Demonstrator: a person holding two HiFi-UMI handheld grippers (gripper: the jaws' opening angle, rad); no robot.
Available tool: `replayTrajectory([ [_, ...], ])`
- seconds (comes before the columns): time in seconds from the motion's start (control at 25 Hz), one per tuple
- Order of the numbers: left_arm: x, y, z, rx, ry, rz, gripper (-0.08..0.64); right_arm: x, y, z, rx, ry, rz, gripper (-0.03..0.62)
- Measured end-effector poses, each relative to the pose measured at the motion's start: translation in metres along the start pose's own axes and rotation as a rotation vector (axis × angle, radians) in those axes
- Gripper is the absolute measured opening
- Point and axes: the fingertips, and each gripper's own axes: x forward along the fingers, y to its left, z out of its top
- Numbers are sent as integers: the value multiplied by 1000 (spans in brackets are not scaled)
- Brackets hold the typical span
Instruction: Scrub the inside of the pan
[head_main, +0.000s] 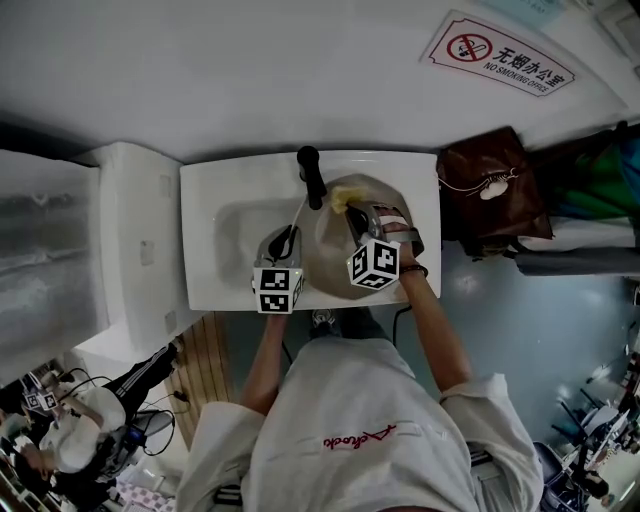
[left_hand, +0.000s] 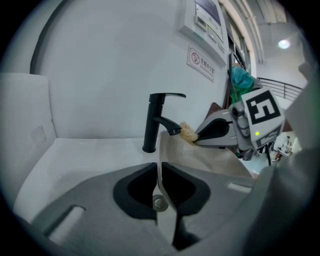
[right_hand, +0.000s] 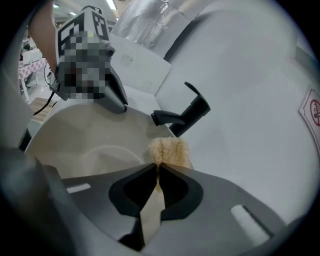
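Left gripper (left_hand: 159, 169): jaws pinched together on the thin rim of the round beige metal pan (left_hand: 205, 156), at the pan's 9 o'clock. The pan stands tilted up in the basin.
Right gripper (right_hand: 159, 167): jaws closed on the pale yellow fibrous scrub pad (right_hand: 170, 151), with most of the pad sticking out past the tips.
Pan surface: smooth and matt, a shallow curved wall running into a flat base. I judge it hard, and slippery when wet.
Pad: coarse, springy and frayed at the edges. It sits at the pan's 12 o'clock by the rim; I cannot tell whether it touches.
Step in hand: scrubbing the inner wall. It is best done in short overlapping arcs from 12 o'clock round to 6. Press the pad flat rather than edge-on, and brace the left grip so the rim cannot twist out.
Black tubular tap (right_hand: 186, 116): matt, with an angled spout just above the pad, so a likely knock.
White rectangular ceramic sink (head_main: 215, 190): glossy, with a rounded basin.
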Motion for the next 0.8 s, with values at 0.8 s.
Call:
replayTrajectory([
  [0.8, 1, 0, 2, -9, 1, 9, 29, 51, 21, -29, -93, 123, 147, 25],
])
